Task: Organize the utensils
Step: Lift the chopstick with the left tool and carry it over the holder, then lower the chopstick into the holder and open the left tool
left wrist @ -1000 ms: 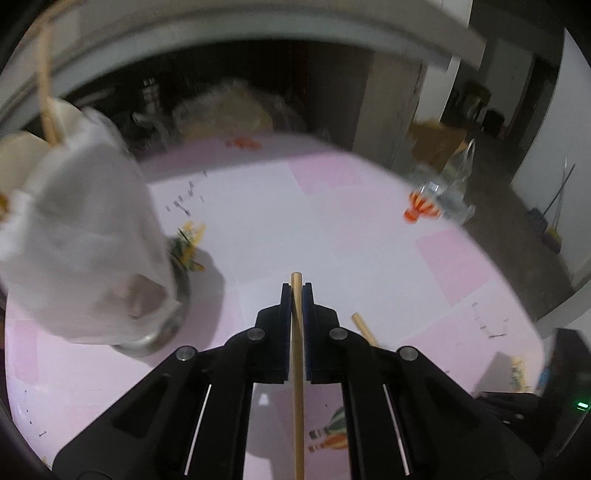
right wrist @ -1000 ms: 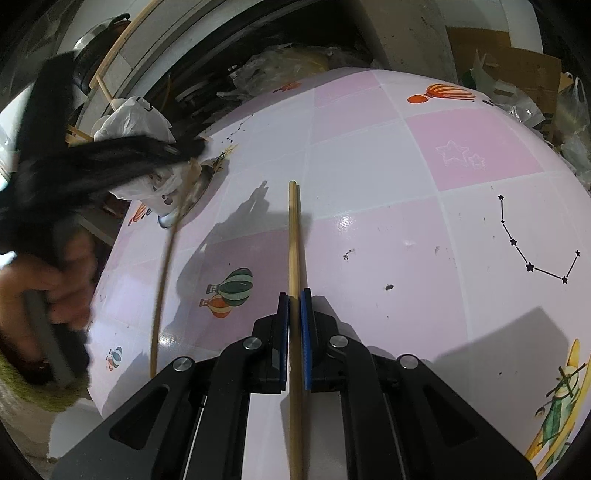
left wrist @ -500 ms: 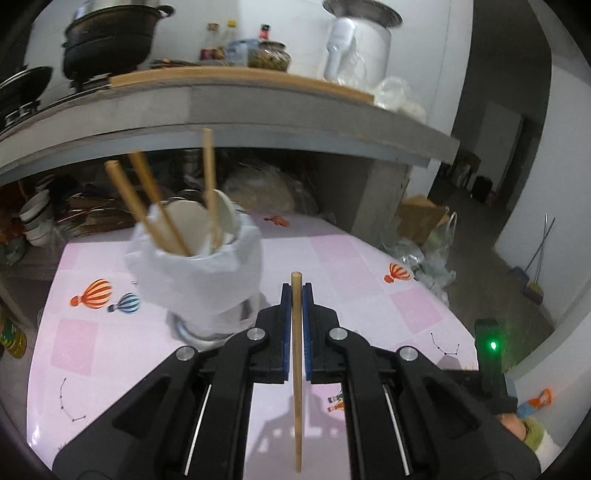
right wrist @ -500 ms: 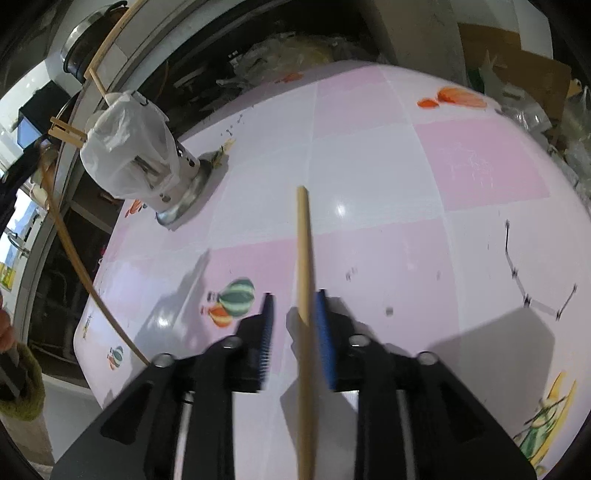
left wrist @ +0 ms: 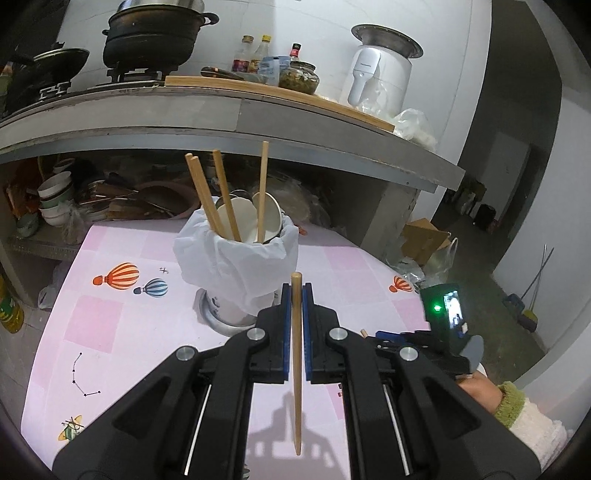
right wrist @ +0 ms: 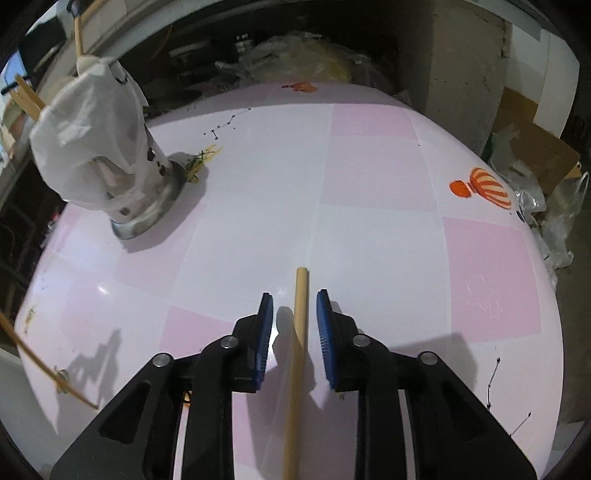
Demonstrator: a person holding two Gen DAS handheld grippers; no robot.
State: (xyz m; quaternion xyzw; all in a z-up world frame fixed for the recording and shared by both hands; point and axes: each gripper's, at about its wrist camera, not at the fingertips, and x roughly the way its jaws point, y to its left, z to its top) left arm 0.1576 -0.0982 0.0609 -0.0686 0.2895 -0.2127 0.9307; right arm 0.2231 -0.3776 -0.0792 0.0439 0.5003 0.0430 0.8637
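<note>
Chopstick [left wrist: 296, 354] number one sits clamped between the blue pads of our left claw [left wrist: 296, 295], jaws pressed tight on it; its blunt end pokes just past the fingertips and its thin end runs back toward the camera. Ahead of this claw and a little to the left stands the holder [left wrist: 236, 266], a metal cup draped in white plastic, on the pink table [left wrist: 110, 317]. Three more sticks [left wrist: 225, 195] and two white spoons [left wrist: 238, 218] stand in it, leaning. Behind the holder runs a grey counter [left wrist: 221, 110] with a black pot [left wrist: 155, 33] on it. To the right of this claw we see our other hand [left wrist: 476, 391] in a green-cuffed sleeve.

Our right claw [right wrist: 294, 306] points down at the table. A second chopstick [right wrist: 298, 354] lies between its pads [right wrist: 264, 336], running along the fingers, its blunt end just beyond the tips. The jaws are closing, but a gap shows on each side of the stick, so the pads do not press on it. From this claw, the holder [right wrist: 110, 147] stands well away to the upper left, tilted in the view. A balloon print [right wrist: 484, 186] marks the table to the upper right.
</note>
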